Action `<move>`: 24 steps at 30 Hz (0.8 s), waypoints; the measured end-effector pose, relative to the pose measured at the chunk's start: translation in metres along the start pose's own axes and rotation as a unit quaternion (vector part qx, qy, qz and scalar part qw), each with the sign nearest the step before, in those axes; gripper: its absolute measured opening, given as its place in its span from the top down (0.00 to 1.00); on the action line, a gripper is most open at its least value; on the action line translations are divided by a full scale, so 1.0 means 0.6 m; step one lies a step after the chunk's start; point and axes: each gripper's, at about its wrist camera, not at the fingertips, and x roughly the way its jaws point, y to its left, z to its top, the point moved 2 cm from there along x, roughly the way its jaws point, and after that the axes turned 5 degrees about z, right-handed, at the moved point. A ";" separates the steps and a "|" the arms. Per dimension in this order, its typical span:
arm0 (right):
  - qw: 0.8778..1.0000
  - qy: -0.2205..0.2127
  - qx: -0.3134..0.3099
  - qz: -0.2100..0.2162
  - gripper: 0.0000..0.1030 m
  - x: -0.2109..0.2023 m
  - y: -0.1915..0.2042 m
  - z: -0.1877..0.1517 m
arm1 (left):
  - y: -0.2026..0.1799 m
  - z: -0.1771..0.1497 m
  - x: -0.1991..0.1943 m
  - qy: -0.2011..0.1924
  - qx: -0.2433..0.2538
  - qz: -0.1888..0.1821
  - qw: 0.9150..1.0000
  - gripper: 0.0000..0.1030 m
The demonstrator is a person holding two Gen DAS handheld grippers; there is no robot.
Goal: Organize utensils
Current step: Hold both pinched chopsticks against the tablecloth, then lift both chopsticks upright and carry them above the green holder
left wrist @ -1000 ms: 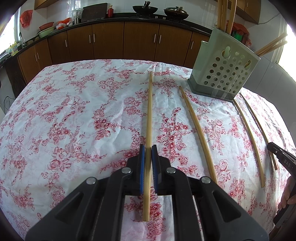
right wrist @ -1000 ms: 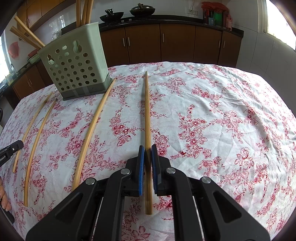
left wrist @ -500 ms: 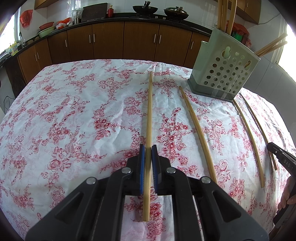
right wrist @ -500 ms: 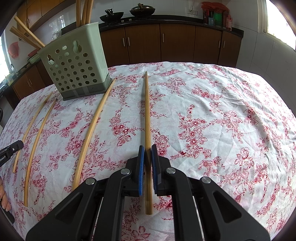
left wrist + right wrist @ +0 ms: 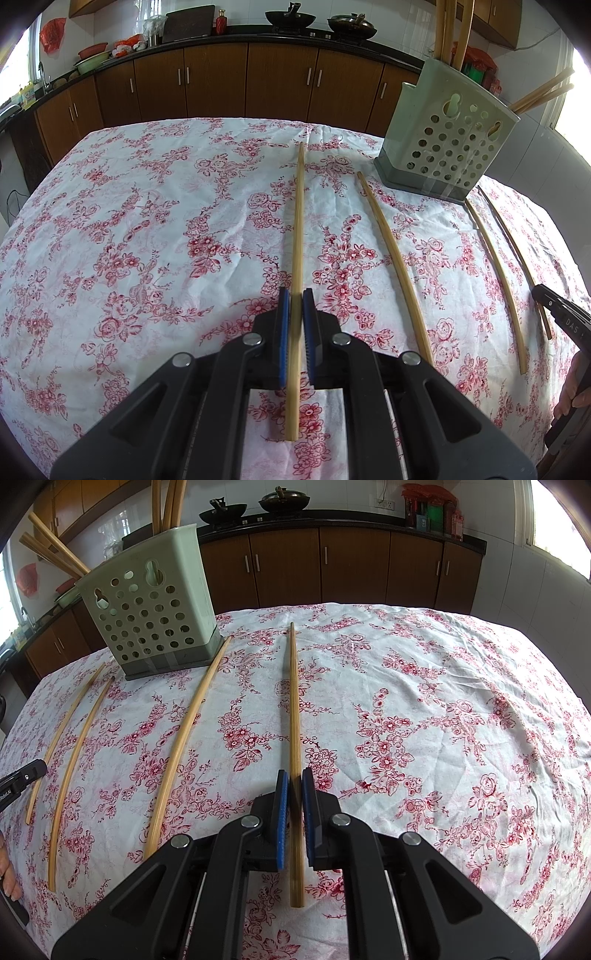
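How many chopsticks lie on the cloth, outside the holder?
4 chopsticks: one in the left tool, one in the right tool, and two between them, near the holder. None seems hidden.

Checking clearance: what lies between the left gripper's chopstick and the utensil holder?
One loose chopstick lying on the tablecloth; the left wrist view shows it.

Bamboo chopsticks (image 5: 391, 254) flat beside holder (image 5: 448, 149)
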 end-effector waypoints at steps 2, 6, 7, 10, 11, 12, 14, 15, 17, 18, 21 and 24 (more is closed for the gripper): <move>1.000 0.000 0.000 0.000 0.91 0.000 0.000 0.000 | -0.001 0.000 0.000 0.000 0.000 0.000 1.000 0.90; 1.000 0.000 0.000 0.000 0.91 0.000 0.001 0.000 | 0.001 0.000 0.000 0.000 0.000 -0.001 1.000 0.90; 1.000 0.000 0.001 0.001 0.91 0.000 0.001 0.000 | 0.001 0.000 0.000 0.000 -0.001 -0.001 1.000 0.90; 1.000 0.000 0.004 0.006 0.91 -0.004 -0.002 -0.004 | -0.003 -0.001 -0.001 0.000 0.008 0.001 1.000 0.90; 1.000 0.000 0.002 0.005 0.91 -0.006 -0.003 -0.006 | -0.009 -0.004 -0.005 0.000 0.022 0.009 1.000 0.90; 1.000 0.001 -0.001 0.006 0.91 -0.009 -0.003 -0.010 | -0.009 -0.008 -0.007 0.000 0.028 0.012 1.000 0.90; 1.000 0.001 0.002 0.011 0.91 -0.013 -0.005 -0.015 | -0.010 -0.016 -0.013 0.000 0.032 0.013 0.999 0.90; 1.000 0.000 0.006 0.015 0.91 -0.014 -0.008 -0.016 | -0.010 -0.018 -0.015 0.000 0.031 0.013 0.999 0.90; 1.000 -0.001 0.012 0.021 0.92 -0.015 -0.012 -0.016 | -0.011 -0.019 -0.016 0.000 0.031 0.014 0.999 0.91; 1.000 -0.001 0.013 0.022 0.92 -0.015 -0.013 -0.016 | -0.012 -0.020 -0.016 -0.001 0.032 0.015 0.999 0.92; 1.000 -0.012 0.003 0.008 0.92 -0.025 -0.012 -0.012 | -0.019 -0.019 -0.019 0.001 0.043 0.017 0.999 0.92; 0.999 -0.052 0.008 0.011 0.92 -0.065 -0.016 0.006 | -0.015 -0.007 -0.049 -0.022 0.048 0.010 0.999 0.92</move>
